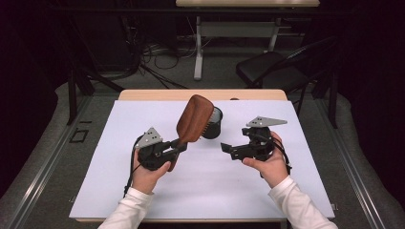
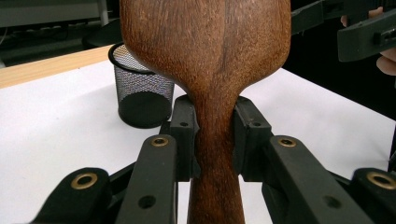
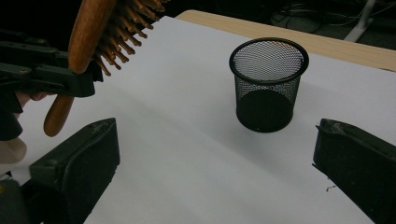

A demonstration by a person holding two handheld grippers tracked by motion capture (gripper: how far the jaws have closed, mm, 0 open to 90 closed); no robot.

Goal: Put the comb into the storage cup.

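Firmly, the left gripper [image 2: 215,140] fingers clamp the hairbrush [image 2: 210,60] handle; right gripper [image 3: 215,168] fingers spread apart.

We see a large white rectangular sheet [image 1: 143,191] covering nearly the whole top of a light wooden table [image 1: 157,94]; only a strip of bare wood shows along the far edge. Beyond that edge, on the grey carpeted floor [image 1: 47,157], a tangle of dark cables [image 1: 162,59] lies near the pale metal leg of a second table [image 1: 198,52]. A black folding chair [image 1: 267,67] stands off the far right corner. Left of the table's left edge there is a small black square outline [image 1: 78,136] on the carpet, possibly tape.
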